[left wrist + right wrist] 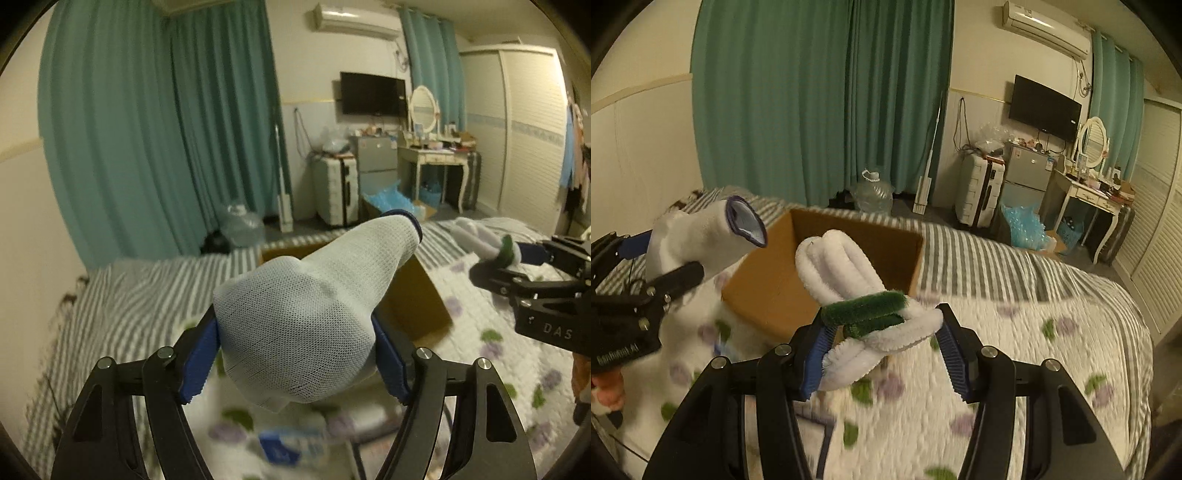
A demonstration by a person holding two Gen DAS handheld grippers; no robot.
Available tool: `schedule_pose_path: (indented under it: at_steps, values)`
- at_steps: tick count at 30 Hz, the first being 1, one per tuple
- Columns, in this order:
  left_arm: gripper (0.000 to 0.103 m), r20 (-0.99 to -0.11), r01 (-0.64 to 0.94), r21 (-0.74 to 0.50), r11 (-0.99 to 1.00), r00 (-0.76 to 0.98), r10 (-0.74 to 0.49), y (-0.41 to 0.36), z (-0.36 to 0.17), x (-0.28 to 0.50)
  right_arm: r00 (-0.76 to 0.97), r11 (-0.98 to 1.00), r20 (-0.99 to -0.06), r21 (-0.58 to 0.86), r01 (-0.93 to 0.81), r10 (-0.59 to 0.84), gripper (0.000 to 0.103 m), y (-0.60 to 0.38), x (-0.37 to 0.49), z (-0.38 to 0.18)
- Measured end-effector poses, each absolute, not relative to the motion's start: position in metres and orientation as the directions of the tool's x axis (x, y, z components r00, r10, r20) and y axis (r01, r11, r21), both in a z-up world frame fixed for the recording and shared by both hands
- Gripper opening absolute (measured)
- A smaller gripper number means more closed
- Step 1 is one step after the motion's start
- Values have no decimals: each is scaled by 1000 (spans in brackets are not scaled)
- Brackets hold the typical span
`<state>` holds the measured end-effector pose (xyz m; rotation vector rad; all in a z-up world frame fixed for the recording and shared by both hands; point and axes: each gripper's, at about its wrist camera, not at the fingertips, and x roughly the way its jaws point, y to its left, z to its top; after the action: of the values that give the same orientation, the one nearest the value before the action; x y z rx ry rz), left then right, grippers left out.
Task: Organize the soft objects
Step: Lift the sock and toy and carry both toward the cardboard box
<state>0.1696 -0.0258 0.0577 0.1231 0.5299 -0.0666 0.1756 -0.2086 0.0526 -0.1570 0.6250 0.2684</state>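
Note:
My left gripper [295,354] is shut on a white knit glove with a dark blue cuff [306,314], held up above the bed; it also shows in the right wrist view [701,236]. My right gripper [882,350] is shut on a white fuzzy glove with a green band [857,295], held in the air just in front of an open cardboard box [775,280]. The box [417,295] stands on the bed, behind the knit glove in the left wrist view. The right gripper [517,258] and its fuzzy glove [476,236] show at the right of the left wrist view.
The bed has a white floral quilt [1015,369] and a grey striped sheet [140,291]. A small blue-and-white packet [280,446] lies on the quilt below my left gripper. Teal curtains, a suitcase, a small fridge and a dressing table stand beyond the bed.

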Motion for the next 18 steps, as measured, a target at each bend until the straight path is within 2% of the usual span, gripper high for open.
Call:
schedule_pose_path:
  at_steps: [5, 13, 14, 15, 17, 18]
  values:
    - [74, -547, 82, 141, 987, 837, 9, -29, 42, 225, 769, 959, -603, -26, -283, 211, 54, -191, 236, 55]
    - [77, -614, 134, 133, 982, 789, -25, -39, -1, 262, 739, 958, -647, -47, -282, 186, 56, -161, 292, 19]
    - [78, -621, 138, 126, 982, 784, -30, -39, -5, 263, 740, 961, -648, -45, -272, 179, 61, -159, 297, 15]
    - [79, -628, 143, 111, 983, 777, -42, -39, -8, 264, 742, 963, -646, -41, -268, 179, 73, -160, 299, 12]
    - [82, -642, 154, 85, 984, 764, -64, -39, -11, 262, 753, 968, -636, -38, -247, 167, 88, -162, 300, 9]
    - [82, -647, 145, 84, 986, 760, -57, -38, -11, 261, 761, 971, -629, -40, -235, 159, 88, -165, 299, 9]
